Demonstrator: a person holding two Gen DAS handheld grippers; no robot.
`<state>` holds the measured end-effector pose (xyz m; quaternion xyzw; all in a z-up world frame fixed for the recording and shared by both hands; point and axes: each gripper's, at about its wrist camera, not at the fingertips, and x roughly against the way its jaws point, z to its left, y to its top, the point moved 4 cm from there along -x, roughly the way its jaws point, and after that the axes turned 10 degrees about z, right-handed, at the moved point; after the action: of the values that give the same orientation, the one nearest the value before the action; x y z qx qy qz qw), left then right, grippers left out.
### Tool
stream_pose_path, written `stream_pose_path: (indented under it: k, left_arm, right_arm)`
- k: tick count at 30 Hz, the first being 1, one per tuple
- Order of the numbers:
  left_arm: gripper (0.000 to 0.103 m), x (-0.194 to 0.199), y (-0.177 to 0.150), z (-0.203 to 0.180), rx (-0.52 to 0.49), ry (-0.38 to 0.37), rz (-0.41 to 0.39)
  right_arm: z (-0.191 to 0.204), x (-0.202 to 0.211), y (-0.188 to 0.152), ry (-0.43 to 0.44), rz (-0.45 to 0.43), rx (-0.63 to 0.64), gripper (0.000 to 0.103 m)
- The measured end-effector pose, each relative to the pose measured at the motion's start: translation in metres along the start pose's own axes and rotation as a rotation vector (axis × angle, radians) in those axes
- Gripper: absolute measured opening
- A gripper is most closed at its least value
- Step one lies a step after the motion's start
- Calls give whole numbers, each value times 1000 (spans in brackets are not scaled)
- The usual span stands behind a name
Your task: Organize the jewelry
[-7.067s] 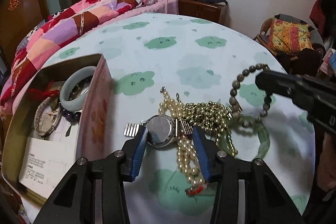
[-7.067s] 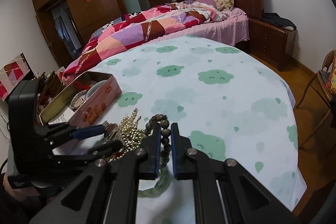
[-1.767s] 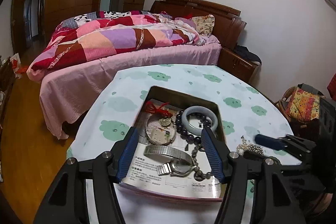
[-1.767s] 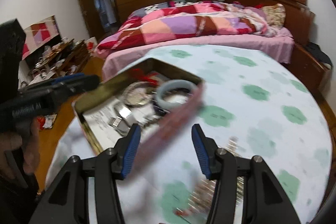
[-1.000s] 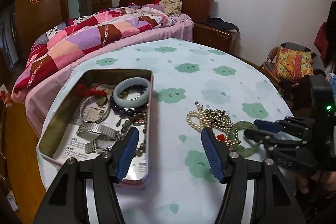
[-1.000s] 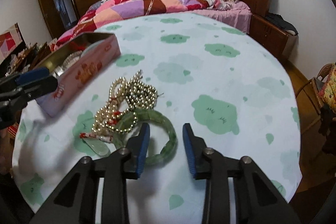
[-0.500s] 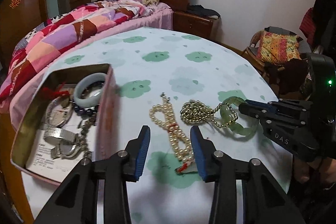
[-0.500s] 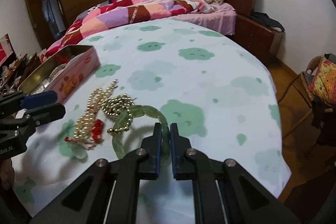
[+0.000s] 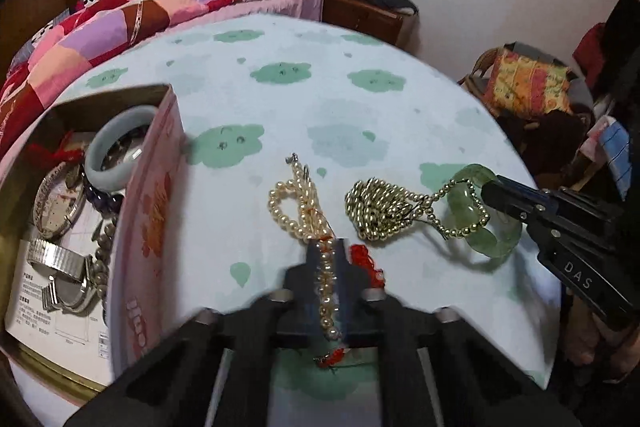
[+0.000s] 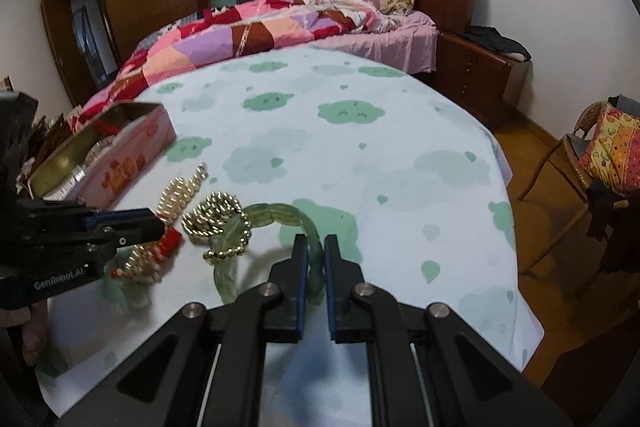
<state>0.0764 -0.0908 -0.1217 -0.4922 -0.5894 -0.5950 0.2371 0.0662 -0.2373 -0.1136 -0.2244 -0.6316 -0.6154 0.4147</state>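
My round table [image 9: 328,95], under a cloth with green cloud prints, carries an open pink tin [image 9: 148,211] at its left edge. Inside the tin: a pale bangle [image 9: 116,147], a metal-band watch [image 9: 60,267], dark beads and a printed leaflet. The tin's tall pink side wall stands just beside my left tongs' grip.

My left tongs [image 9: 329,259] point steeply down at the near middle of the table and are clamped on the pearl necklace [image 9: 298,207]; its strand runs between the pads, and its red tassel [image 9: 362,257] lies just right of them. The loop of pearls still rests on the cloth.

My right tongs [image 10: 316,259], coming in from the right edge, are closed on the green jade bangle [image 10: 272,213], which is tilted up off the cloth. A gold bead chain [image 9: 380,205] lies heaped between pearls and bangle; one loop of it wraps round the bangle, so the two are tangled.

Readable: "DAS" on the right tongs' body, "GenRobot.AI" on the left. Leaflet print too small to read.
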Motion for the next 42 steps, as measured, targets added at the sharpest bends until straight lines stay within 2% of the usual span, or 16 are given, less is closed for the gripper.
stream_pose_path:
  k: [10,13,16,21,29,31,32,33,35,37,42]
  left_arm:
    - [0,28,4,3,3,-27,-90]
    - [0,24,7,1,3,-10,-82]
    - [0,14,10,0,5,26,-48]
    - [1,-6,8,1,9,33,19]
    - [2,-10,12,-3,0,46,15]
    - [6,-9,12,-4,-1,41,12]
    - [16,-9,12,-5,1,43,12]
    - [36,-7,11,-4,7,50,9]
    - [62,-4,12,-3,17,61,-17]
    - [63,-1,12,-3,16,40,-38]
    - [62,-14,12,-3,9,73,5]
  right_arm:
    - [-1,19,9,-8,-75,-10,10]
    - [-1,16,10,-10,-66,-6,10]
    - [0,8,7,-17,-38,1,10]
    - [-2,-2,1,-30,-2,9,10]
    - [1,-5,-4,-27,10,23,10]
    - [3,-6,-5,-24,13,28,10]
    - [3,-6,-5,-23,15,29,10]
    - [4,-7,-5,-21,16,30,10]
    - [4,-7,-5,-21,16,29,10]
    - [4,-7,-5,-21,16,30,10]
    - [6,-8,-6,-16,15,32,10]
